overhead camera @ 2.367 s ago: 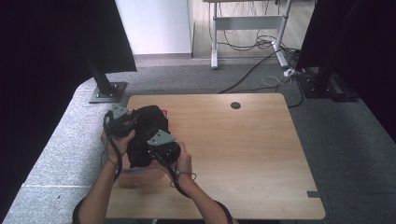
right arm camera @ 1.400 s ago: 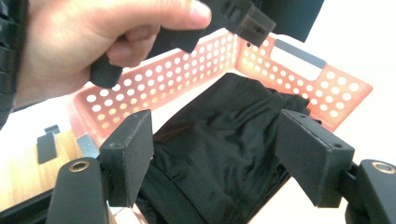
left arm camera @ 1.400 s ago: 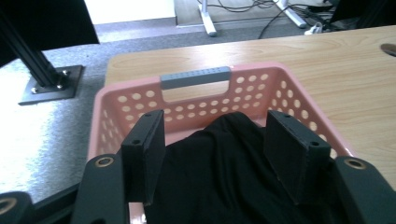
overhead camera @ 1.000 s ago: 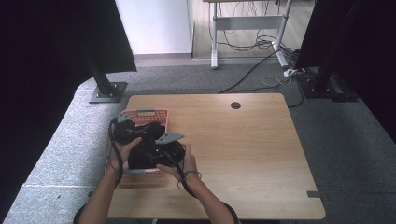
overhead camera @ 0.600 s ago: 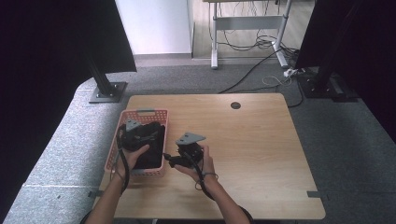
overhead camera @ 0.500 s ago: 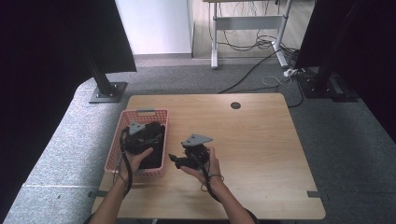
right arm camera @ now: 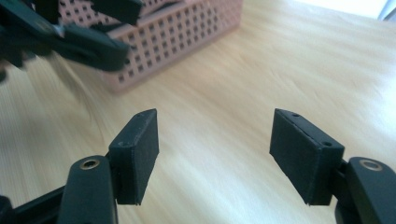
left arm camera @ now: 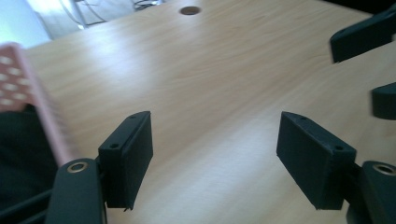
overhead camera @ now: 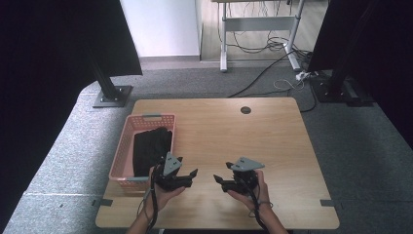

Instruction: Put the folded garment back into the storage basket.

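A pink plastic basket (overhead camera: 124, 146) stands at the table's left with a folded black cloth (overhead camera: 151, 146) lying in it. My left gripper (overhead camera: 193, 176) hovers just right of the basket's near corner, open with bare wood between its jaws (left arm camera: 215, 121). My right gripper (overhead camera: 218, 176) faces it from the right, a small gap apart, also open and empty (right arm camera: 215, 114). Its jaws have just been closing slightly, with nothing between them. The left gripper view has the basket (left arm camera: 14, 79) and cloth (left arm camera: 18, 158) at its left edge. The right gripper view has the basket (right arm camera: 187, 32) ahead.
The wooden table (overhead camera: 253, 141) has a round cable hole (overhead camera: 245, 110) near its far edge. Grey carpet surrounds it, with black stand bases and cables beyond. The near table edge lies close under both hands.
Both hands have drawn back from the basket toward the near edge. The black cloth they were on now lies in the basket, and the right gripper has swung out to the right.
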### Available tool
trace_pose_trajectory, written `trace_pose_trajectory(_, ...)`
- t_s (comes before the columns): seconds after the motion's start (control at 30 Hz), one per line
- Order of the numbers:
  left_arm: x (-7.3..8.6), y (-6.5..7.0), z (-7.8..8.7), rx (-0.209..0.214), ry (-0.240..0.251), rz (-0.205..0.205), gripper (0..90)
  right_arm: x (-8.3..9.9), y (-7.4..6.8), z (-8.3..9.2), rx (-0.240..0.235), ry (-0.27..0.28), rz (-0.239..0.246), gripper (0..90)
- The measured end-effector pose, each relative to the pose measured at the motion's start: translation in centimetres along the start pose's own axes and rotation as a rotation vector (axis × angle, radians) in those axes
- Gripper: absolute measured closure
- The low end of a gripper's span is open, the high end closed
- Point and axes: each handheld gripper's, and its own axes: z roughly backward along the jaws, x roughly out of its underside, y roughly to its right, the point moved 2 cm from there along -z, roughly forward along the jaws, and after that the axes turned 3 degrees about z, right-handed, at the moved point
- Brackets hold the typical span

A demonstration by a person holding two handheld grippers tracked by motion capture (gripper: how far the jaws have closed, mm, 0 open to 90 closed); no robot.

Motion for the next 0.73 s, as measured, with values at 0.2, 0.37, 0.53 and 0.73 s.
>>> trace_pose_trajectory(0.2, 2.0, 2.8, 0.4, 0.077, -0.007, -0.007, 27.1, 3.7, 1.1, 2.3, 0.043, -0.016, -0.024, 31.5)
trace_pose_trajectory(0.37, 3.6, 4.0, 0.1, 0.094, -0.032, -0.016, 27.3, 6.1, 2.1, 3.3, 0.073, -0.03, -0.064, 31.0)
trace_pose_trajectory(0.53, 4.3, 4.1, -0.2, 0.106, -0.054, -0.017, 27.3, 7.5, 2.5, 3.4, 0.081, -0.039, -0.103, 26.6)
trace_pose_trajectory(0.73, 5.0, 3.9, -0.2, 0.115, -0.062, 0.007, 26.1, 7.8, 2.7, 3.5, 0.071, -0.031, -0.146, 23.2)
